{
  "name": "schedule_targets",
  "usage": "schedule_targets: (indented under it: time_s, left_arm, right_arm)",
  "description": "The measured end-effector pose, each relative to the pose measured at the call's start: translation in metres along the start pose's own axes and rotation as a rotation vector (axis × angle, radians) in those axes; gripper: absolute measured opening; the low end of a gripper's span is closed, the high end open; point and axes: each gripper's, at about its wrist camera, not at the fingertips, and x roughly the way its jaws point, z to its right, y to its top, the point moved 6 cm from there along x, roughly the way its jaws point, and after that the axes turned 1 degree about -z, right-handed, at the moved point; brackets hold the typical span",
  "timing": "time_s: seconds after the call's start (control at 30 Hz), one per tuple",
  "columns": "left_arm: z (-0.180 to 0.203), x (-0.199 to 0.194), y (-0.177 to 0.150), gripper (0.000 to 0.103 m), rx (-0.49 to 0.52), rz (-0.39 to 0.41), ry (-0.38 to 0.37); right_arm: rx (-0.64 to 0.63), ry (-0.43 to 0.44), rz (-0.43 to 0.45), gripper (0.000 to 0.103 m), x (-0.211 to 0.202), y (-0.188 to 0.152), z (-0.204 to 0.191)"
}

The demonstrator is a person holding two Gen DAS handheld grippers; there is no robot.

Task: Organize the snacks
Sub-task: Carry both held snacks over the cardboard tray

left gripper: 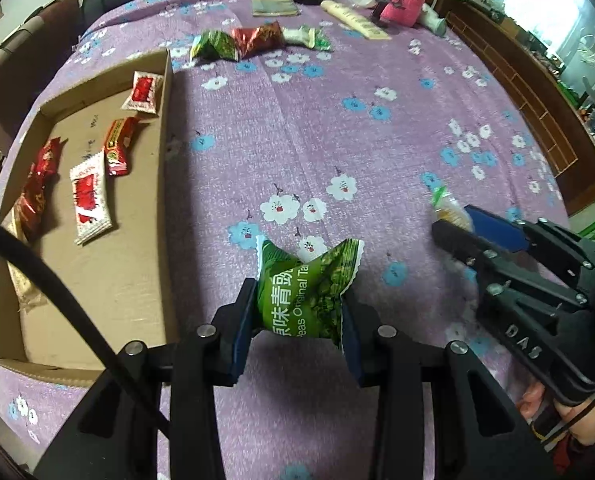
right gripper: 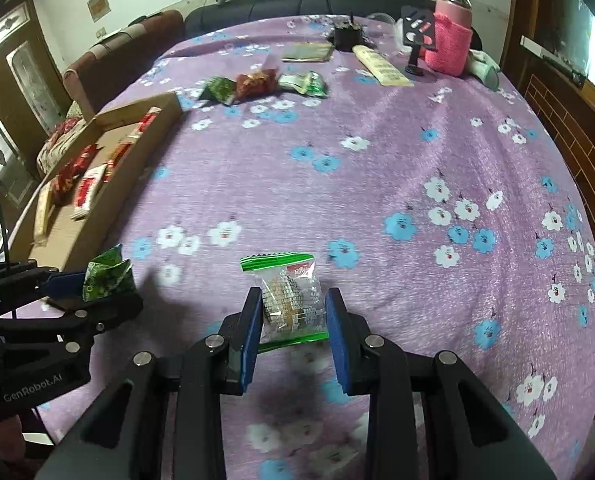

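My left gripper (left gripper: 297, 320) is shut on a green pea snack packet (left gripper: 305, 284), held above the purple flowered cloth; it also shows in the right wrist view (right gripper: 107, 278). My right gripper (right gripper: 293, 320) is shut on a clear cracker packet with green edges (right gripper: 291, 300), also held above the cloth; the gripper shows in the left wrist view (left gripper: 453, 226). A cardboard tray (left gripper: 165, 200) at the left holds several red and white snack packets (left gripper: 91, 196). Three loose packets, green (left gripper: 213, 44), red (left gripper: 257, 38) and green-white (left gripper: 307, 36), lie at the far side.
At the table's far end stand a pink-sleeved jar (right gripper: 449, 36), a black phone stand (right gripper: 415, 40), a cream box (right gripper: 381, 65), a flat olive packet (right gripper: 307, 52) and a small black object (right gripper: 347, 36). A sofa lies beyond; wooden shelving runs along the right.
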Motion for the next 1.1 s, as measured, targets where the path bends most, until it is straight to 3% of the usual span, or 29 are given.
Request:
schedule_targets:
  time_s: [0.37, 0.73, 1.1]
  left_arm:
    - [-0.049, -0.033, 0.000, 0.040, -0.094, 0.048, -0.003]
    - [-0.140, -0.054, -0.006, 0.041, -0.264, 0.083, 0.089]
    - [-0.209, -0.031, 0.005, 0.041, -0.367, 0.037, 0.170]
  right_arm:
    - [-0.114, 0.099, 0.052, 0.031, -0.025, 0.020, -0.075]
    - [-0.272, 0.230, 0.059, 0.030, -0.006, 0.050, -0.170]
    - [-0.389, 0.225, 0.037, 0.030, 0.033, 0.073, -0.222]
